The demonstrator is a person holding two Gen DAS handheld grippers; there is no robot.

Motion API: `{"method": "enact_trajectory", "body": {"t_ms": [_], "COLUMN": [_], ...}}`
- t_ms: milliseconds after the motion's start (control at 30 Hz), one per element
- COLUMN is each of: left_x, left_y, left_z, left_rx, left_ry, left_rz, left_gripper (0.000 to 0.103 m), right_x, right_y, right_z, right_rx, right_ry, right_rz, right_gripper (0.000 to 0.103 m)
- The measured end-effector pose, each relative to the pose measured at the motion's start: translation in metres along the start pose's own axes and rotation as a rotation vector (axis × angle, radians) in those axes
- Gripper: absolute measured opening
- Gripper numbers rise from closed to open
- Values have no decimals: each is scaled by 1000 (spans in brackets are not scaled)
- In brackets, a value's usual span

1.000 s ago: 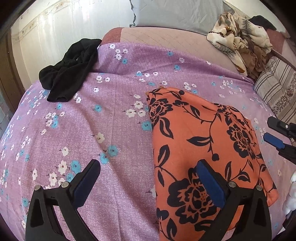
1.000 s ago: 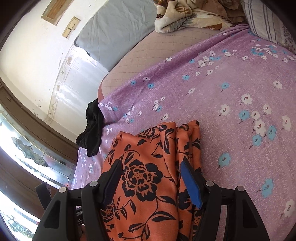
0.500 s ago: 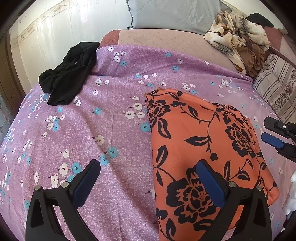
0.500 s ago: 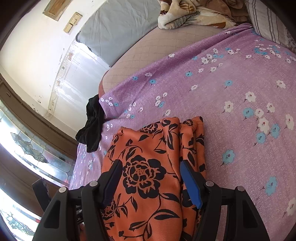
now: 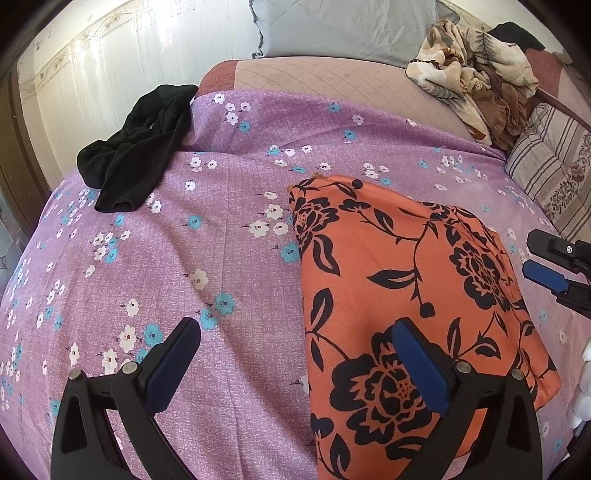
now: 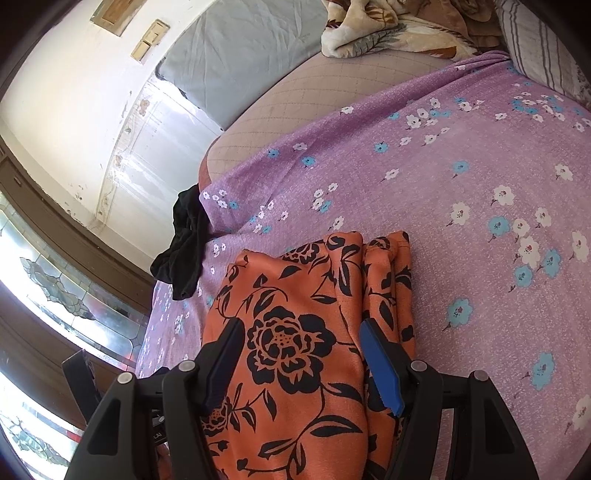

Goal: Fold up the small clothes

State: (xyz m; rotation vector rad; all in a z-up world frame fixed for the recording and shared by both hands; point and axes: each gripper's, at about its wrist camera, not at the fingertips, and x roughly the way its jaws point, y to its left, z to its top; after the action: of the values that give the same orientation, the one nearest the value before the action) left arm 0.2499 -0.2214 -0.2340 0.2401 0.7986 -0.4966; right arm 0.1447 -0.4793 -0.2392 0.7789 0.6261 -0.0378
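Note:
An orange cloth with black flowers (image 5: 406, 273) lies folded flat on the purple flowered bedsheet (image 5: 221, 258). My left gripper (image 5: 295, 332) is open above the sheet, its right finger over the cloth's near left edge, nothing between the pads. From the right edge of that view, my right gripper (image 5: 546, 273) points at the cloth. In the right wrist view the right gripper (image 6: 301, 328) hovers open over the orange cloth (image 6: 295, 295), whose folded layers bunch along its right side. A crumpled black garment (image 5: 140, 147) lies at the sheet's far left corner and is also seen as a black garment (image 6: 184, 251) from the right.
A grey pillow (image 5: 351, 29) leans on the wall at the head of the bed. A crumpled beige blanket (image 5: 472, 74) and a striped cushion (image 5: 546, 173) sit at the far right. The bed drops off on the left beside a wall; a patterned glass window (image 6: 55, 295) is nearby.

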Motion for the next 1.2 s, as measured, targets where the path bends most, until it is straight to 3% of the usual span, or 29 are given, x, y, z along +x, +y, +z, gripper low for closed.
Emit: {"method": "enact_trajectory", "body": {"t_ms": [1200], "left_x": [4], "left_y": [-1], "left_z": [-2], "left_rx": [14], "left_ry": [10], "left_rz": [3], "left_gripper": [103], "right_x": [8], "right_y": [9], "right_z": [-6], "right_rx": [-34], "right_ry": [27], "right_rz": [-1], "right_gripper": [69]}}
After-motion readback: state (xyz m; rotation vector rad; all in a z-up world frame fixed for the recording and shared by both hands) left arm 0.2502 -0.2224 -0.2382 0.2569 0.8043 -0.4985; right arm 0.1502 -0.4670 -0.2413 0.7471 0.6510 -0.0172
